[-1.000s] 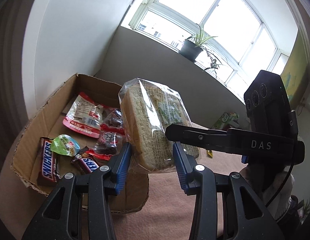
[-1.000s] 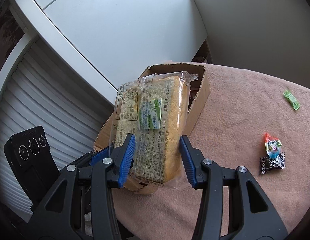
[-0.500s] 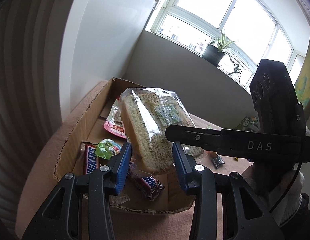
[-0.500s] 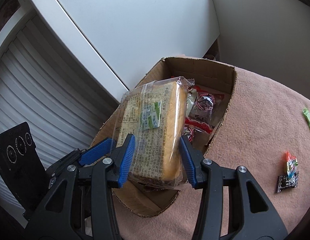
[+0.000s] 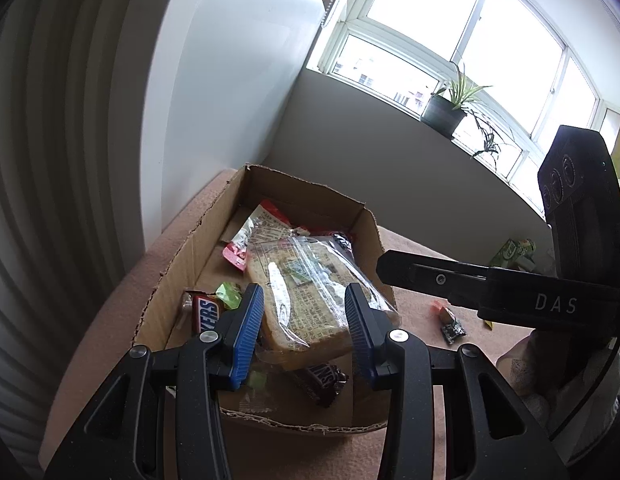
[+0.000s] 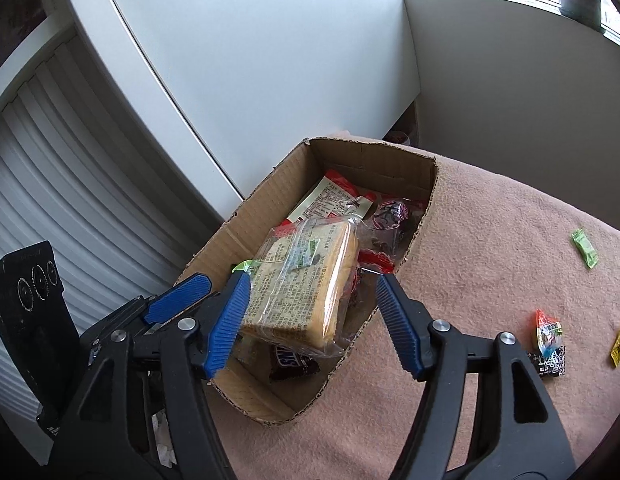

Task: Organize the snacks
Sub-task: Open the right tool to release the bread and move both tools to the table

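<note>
Both grippers had let go; the bread pack [image 6: 306,284] had dropped into the cardboard box [image 6: 426,200]. Left gripper [image 5: 305,334] and right gripper [image 6: 310,320] had fingers apart, holding nothing. Next probably came the loose candies [image 6: 548,334] on the blanket [image 6: 510,260].

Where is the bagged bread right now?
The bagged bread lies in the cardboard box atop the snacks, between both open grippers, seen in both wrist views.

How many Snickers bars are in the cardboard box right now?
2. One Snickers bar lies by the left wall of the cardboard box; a second Snickers bar pokes out from under the bagged bread at the front. Others may be hidden.
</note>
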A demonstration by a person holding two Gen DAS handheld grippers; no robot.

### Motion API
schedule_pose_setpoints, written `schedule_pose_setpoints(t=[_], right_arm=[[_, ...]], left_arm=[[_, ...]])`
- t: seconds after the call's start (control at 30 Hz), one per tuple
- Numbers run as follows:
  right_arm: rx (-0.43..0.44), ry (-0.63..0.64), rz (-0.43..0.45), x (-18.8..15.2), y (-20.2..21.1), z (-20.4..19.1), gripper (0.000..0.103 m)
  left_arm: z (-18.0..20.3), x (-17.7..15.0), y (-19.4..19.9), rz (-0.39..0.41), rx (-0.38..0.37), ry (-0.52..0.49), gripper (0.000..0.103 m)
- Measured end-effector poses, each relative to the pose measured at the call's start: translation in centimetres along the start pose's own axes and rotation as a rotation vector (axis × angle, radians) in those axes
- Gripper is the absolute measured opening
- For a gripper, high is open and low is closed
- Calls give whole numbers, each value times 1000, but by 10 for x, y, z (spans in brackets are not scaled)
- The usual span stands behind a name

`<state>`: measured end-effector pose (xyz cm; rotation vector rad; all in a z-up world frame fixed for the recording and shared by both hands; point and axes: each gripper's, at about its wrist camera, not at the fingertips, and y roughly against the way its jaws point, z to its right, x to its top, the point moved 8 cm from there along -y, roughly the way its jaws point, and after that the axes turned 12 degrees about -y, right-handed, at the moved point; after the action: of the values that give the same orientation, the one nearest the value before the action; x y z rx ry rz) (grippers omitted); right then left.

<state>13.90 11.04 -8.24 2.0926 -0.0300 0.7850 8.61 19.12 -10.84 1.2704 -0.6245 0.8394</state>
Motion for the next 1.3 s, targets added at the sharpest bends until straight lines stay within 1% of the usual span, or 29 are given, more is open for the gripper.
schedule_pose_setpoints(t=[0.07,0.13,0.2,0.27,0.33,0.4,0.6,0.7,0.83,1.0,1.13,1.17,1.23,1.3], right_arm=[[-12,-3,14,1,7,7,75],[-32,-13,31,1,15,18,81],[-48,-30,52,2,27,32,84],[-69,-53,78,3,41,48,89],[-86,-80,107,4,56,68,97],[-102,-110,137,4,72,90,100],[-184,-211,199,-3,115,164,100],[-214,-264,212,-10,127,197,100],[-247,-325,231,-20,139,239,100],[-265,-389,210,-29,133,280,100],[-270,-423,176,-33,115,301,98],[-269,-428,165,-33,111,305,96],[-264,-435,137,-36,102,312,87],[-265,-435,112,-37,93,316,84]], left_arm=[[5,1,-1,2,0,-3,40],[9,3,-1,5,-6,-4,40],[15,4,-2,6,-10,-7,40],[22,5,-3,7,-11,-9,40],[32,7,-3,12,-26,-20,42],[45,8,-4,15,-39,-37,43],[91,5,-16,-8,-86,-103,47],[111,2,-24,-25,-109,-125,47],[135,-4,-40,-70,-146,-133,47],[161,-14,-63,-126,-154,-176,47],[172,-16,-83,-168,-165,-166,47],[174,-16,-87,-175,-160,-167,47],[178,-17,-98,-193,-149,-178,47],[183,-20,-108,-217,-150,-185,47]])
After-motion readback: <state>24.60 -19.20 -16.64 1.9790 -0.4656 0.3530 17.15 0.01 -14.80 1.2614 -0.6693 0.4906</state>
